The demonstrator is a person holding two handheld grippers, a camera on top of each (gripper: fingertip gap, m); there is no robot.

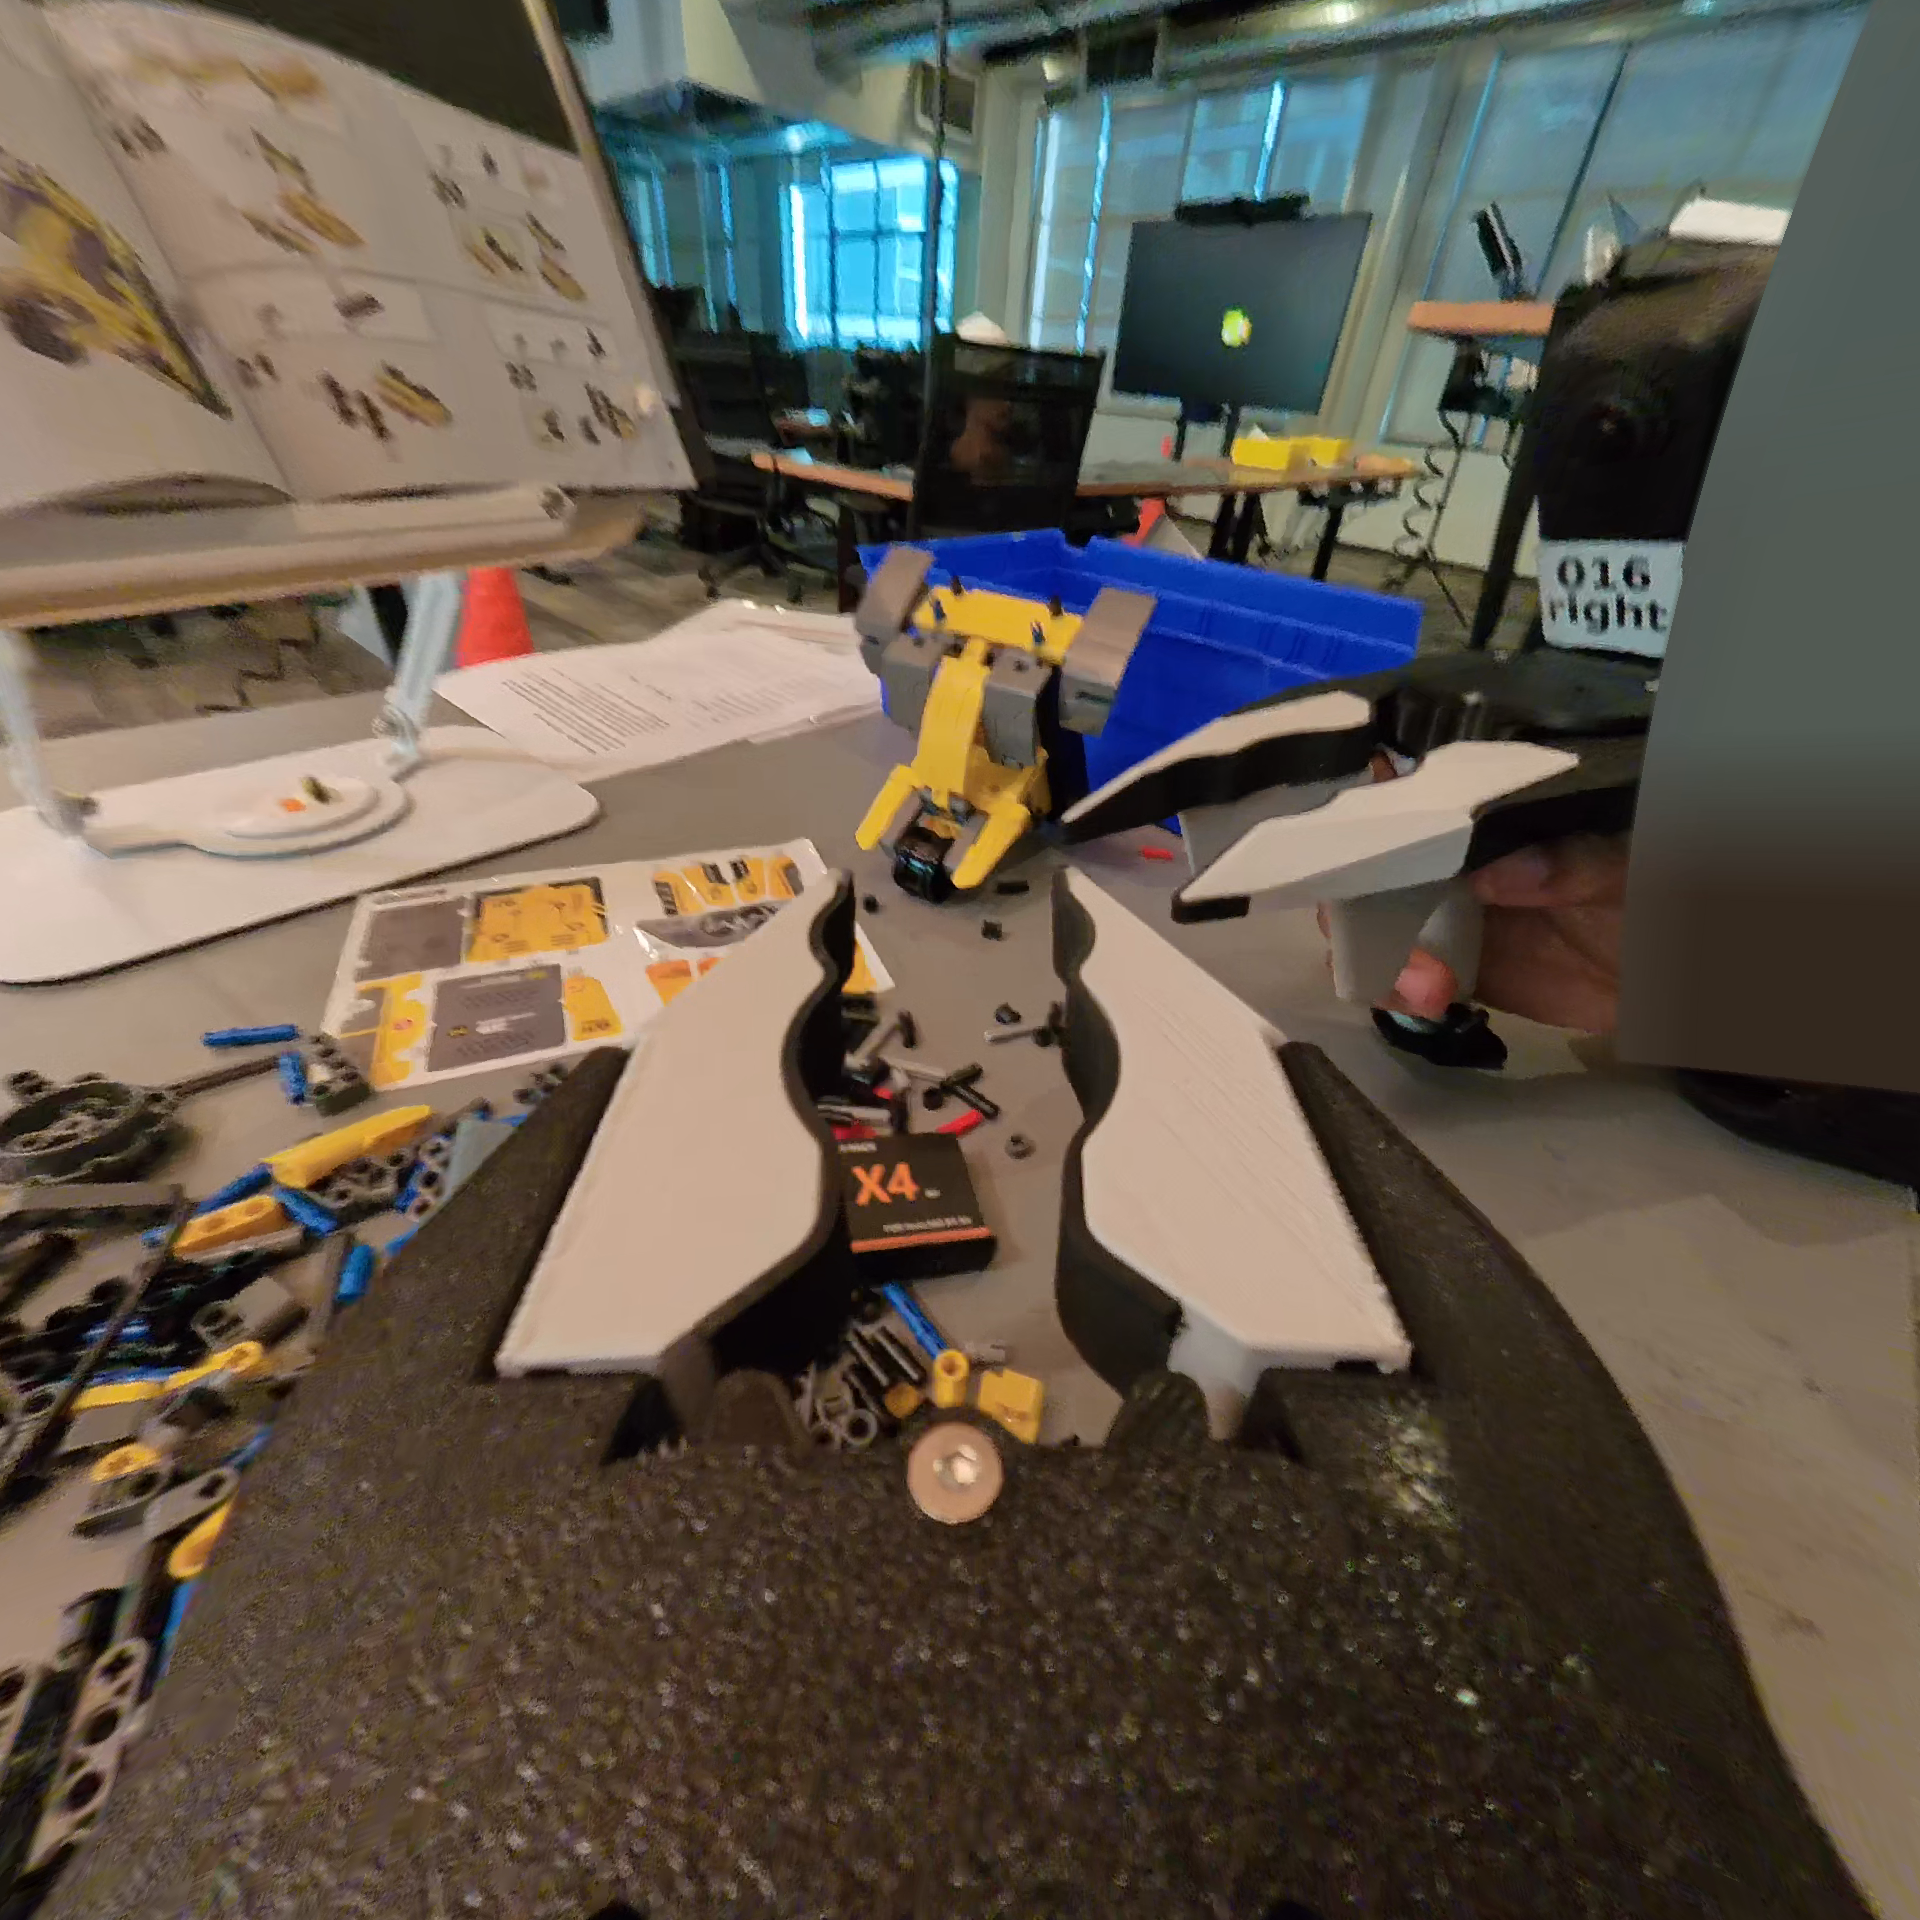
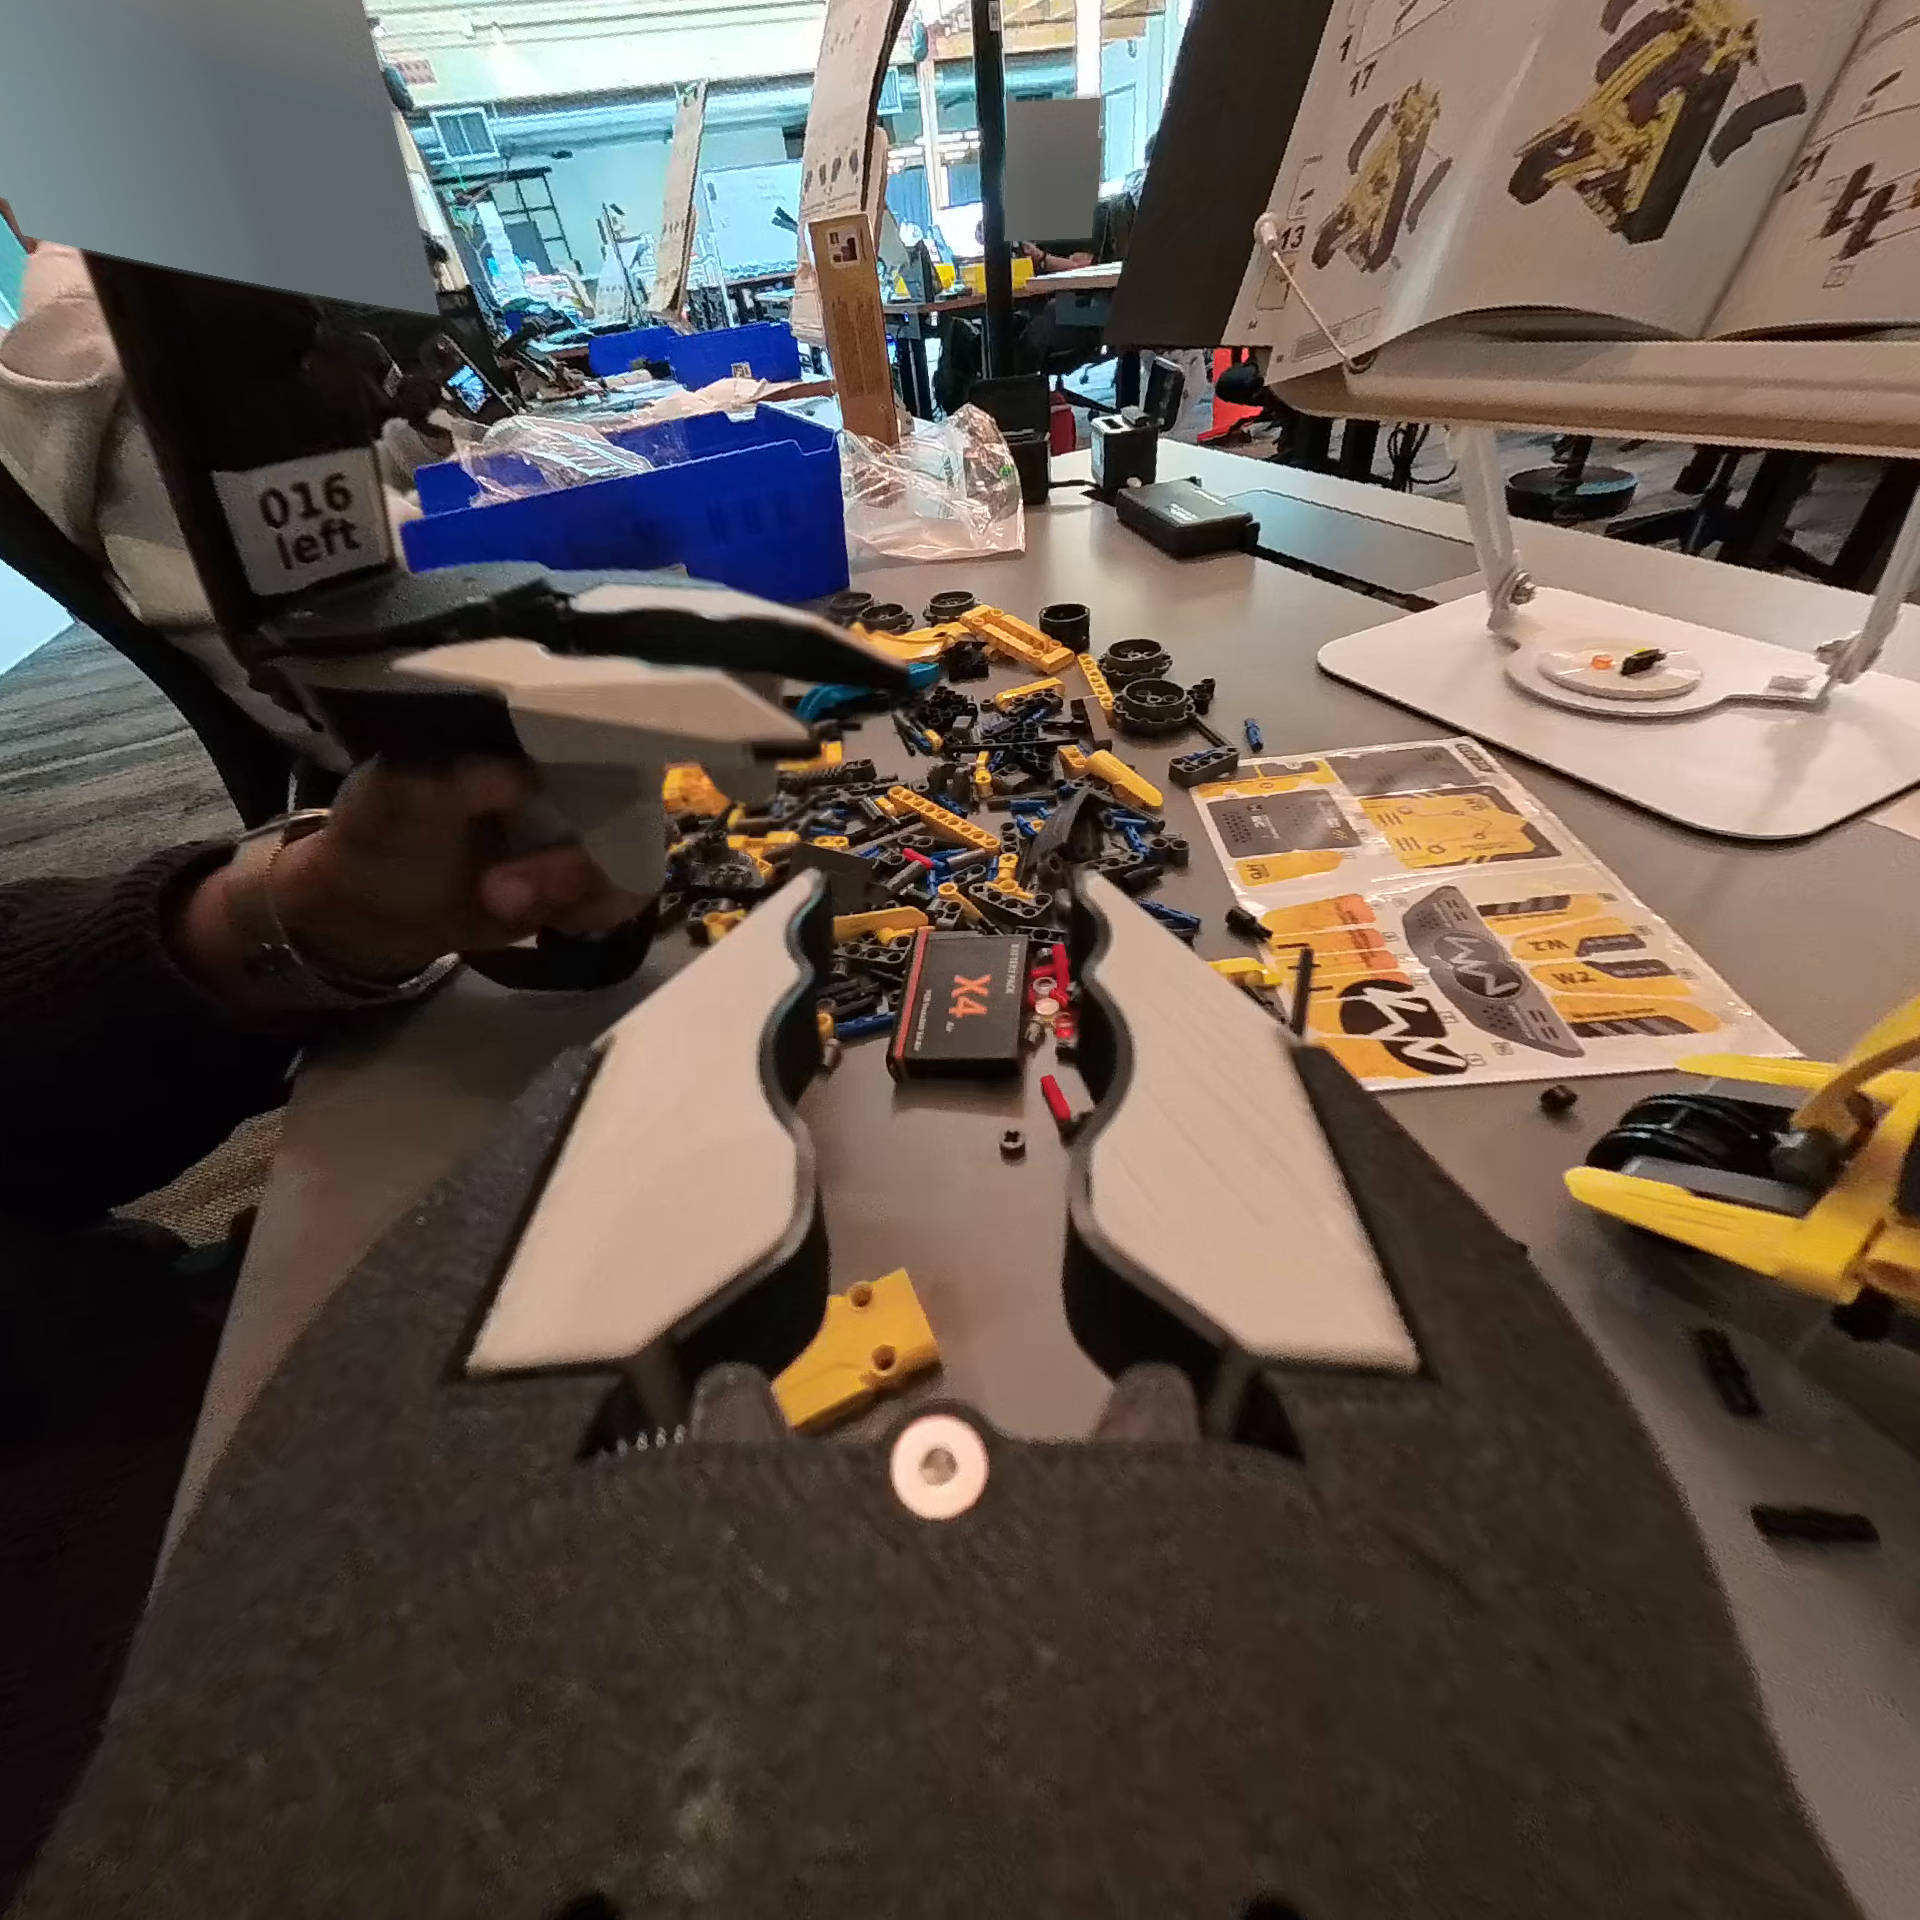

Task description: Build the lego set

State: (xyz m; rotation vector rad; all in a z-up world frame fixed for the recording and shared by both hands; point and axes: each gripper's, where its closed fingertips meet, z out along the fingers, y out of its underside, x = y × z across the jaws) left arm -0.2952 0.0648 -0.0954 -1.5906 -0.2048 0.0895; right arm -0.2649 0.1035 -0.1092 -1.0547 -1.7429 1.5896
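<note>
The partly built yellow and grey lego model (image 1: 971, 727) stands tilted on the grey table (image 1: 1662, 1299); it also shows at the right edge of the right wrist view (image 2: 1766, 1184). My left gripper (image 1: 951, 894) is open and empty, above small loose pins and a black box (image 1: 914, 1200). My right gripper (image 2: 951, 894) is open and empty, above the same black box (image 2: 961, 1003), with a yellow piece (image 2: 857, 1351) lying under it. In the left wrist view the right gripper (image 1: 1127, 862) is open, its upper tip close to the model's base. A pile of loose parts (image 2: 987, 810) lies beyond.
An open instruction book (image 2: 1558, 156) rests on a white stand (image 2: 1662, 727). A sticker sheet (image 2: 1455, 914) lies flat next to the pile. A blue bin (image 1: 1226, 623) stands behind the model, and papers (image 1: 665, 686) lie to its left. Clear plastic bags (image 2: 935, 488) sit at the back.
</note>
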